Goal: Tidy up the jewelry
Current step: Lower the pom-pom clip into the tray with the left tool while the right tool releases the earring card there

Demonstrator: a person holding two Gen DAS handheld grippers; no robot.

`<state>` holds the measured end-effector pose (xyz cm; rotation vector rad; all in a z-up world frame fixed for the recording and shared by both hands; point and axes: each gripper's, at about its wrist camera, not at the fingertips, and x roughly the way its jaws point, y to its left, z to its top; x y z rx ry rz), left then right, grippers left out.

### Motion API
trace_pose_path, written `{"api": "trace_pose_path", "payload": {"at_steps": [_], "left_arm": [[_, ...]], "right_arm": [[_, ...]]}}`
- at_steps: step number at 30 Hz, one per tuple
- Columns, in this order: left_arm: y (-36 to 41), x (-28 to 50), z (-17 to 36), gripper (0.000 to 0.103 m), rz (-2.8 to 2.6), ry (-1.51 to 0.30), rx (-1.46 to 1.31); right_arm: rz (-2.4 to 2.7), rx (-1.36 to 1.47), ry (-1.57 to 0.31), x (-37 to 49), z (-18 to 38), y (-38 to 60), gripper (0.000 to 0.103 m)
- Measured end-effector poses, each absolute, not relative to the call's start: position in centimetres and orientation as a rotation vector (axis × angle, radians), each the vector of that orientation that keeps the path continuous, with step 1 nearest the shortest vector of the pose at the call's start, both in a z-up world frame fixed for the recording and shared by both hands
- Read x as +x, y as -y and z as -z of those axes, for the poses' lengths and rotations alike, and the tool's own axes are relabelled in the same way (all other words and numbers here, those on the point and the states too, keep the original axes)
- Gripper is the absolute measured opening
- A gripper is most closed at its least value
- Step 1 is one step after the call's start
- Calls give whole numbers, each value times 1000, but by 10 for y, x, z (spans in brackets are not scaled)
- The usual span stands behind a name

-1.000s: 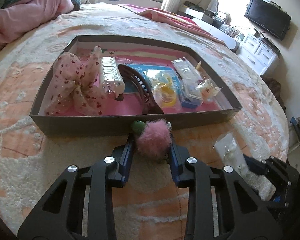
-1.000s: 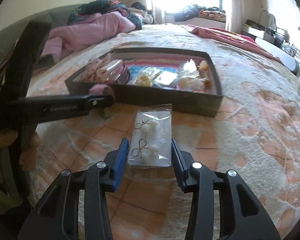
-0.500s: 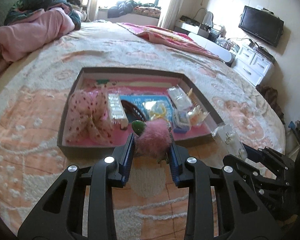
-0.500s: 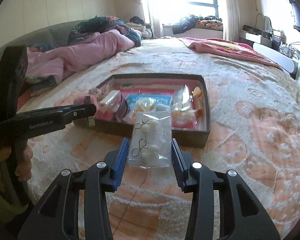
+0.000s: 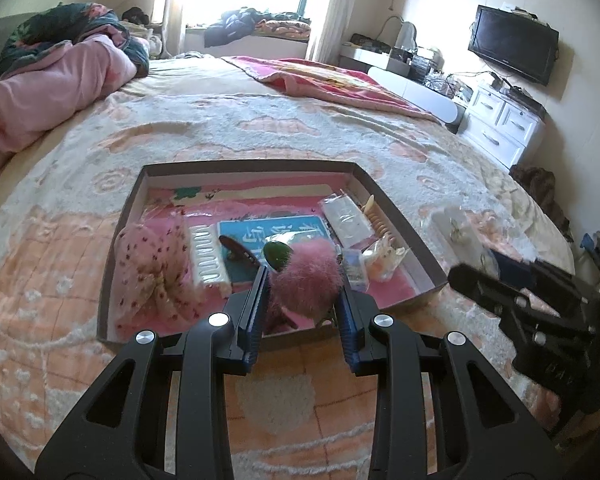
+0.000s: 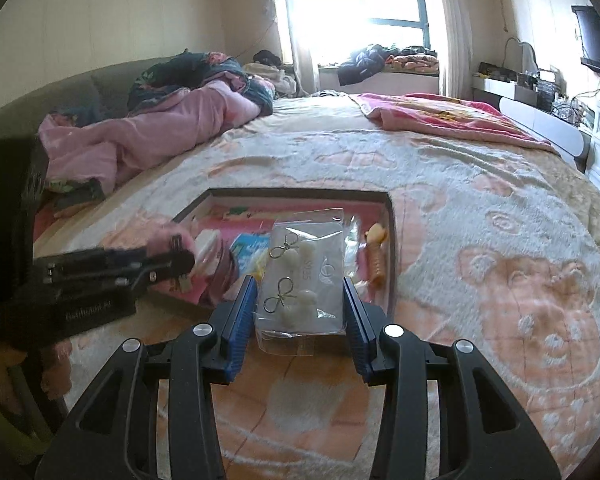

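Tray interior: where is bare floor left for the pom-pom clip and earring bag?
In the tray, the far strip along the back wall is mostly bare, and a small pink patch sits at the near right corner. The bow, comb and packets crowd the middle.

Pompom clip [image 5: 306, 278] between the left gripper [image 5: 302, 300] fingers hides the tray [image 5: 244, 168] contents right behind it; the clip's metal part is mostly out of sight underneath. Earring bag [image 6: 302, 280] in the right gripper [image 6: 302, 312] blocks the tray middle beyond it, print on it too small to read. To its left, the other gripper's tip is motion-blurred, the hand holding it cut off by the frame edge.
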<state>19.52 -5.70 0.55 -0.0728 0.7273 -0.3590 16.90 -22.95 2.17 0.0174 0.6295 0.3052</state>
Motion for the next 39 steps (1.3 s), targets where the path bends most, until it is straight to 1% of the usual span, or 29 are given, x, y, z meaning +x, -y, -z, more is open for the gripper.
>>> {"api": "trace_pose_path", "payload": {"at_steps": [11,27,39], "left_arm": [[71,218,1,24,365,-743,-57],[76,257,18,24,343,-790,-49],[87,282,26,24,343,-825,-35]], "right_arm": [[-275,41,-638,204,-23,249,40],[-257,51,-696,241,7,260,40],[-302,48,-731,249,24,250,41]]}}
